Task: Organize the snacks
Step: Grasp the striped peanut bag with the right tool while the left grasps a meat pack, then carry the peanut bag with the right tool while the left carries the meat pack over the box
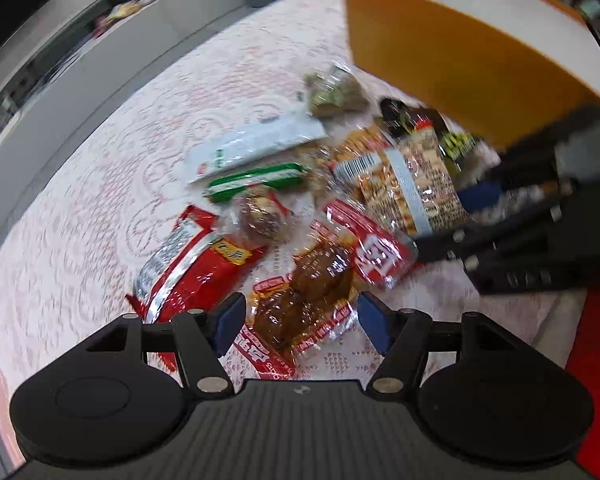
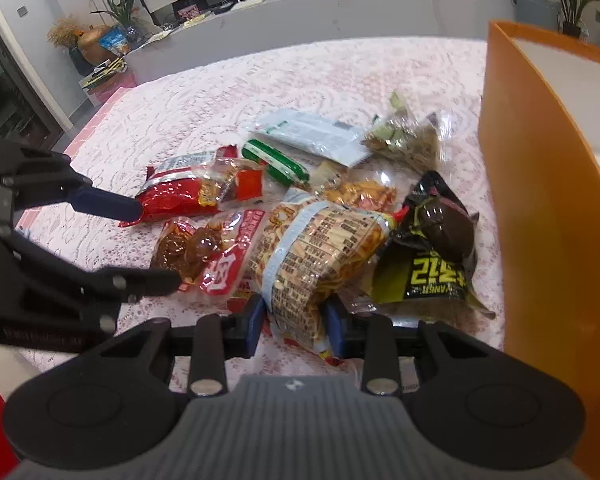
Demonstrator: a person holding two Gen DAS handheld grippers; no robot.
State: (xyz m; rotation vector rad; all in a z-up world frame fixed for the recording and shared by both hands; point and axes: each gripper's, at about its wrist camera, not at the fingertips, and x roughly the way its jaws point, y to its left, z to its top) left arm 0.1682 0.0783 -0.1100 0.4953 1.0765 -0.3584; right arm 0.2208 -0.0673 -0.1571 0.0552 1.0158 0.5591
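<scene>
A heap of snack packs lies on a pink lace tablecloth (image 1: 132,128). My left gripper (image 1: 300,324) hangs open just above a clear pack of brown glazed pieces (image 1: 316,280), its blue pads on either side and apart from it. That gripper (image 2: 156,246) also shows at the left of the right wrist view, astride the same pack (image 2: 196,248). My right gripper (image 2: 296,324) is shut on the near end of a clear bag of golden strips with a pale label band (image 2: 312,256). It enters the left wrist view from the right (image 1: 452,220).
A tall orange box (image 2: 540,220) with a white inside stands at the right, close to the heap. Around lie a red foil bag (image 1: 196,268), a green stick (image 1: 256,180), a white sachet (image 1: 252,146), a black pack (image 2: 432,248) and a greenish clear bag (image 2: 408,136).
</scene>
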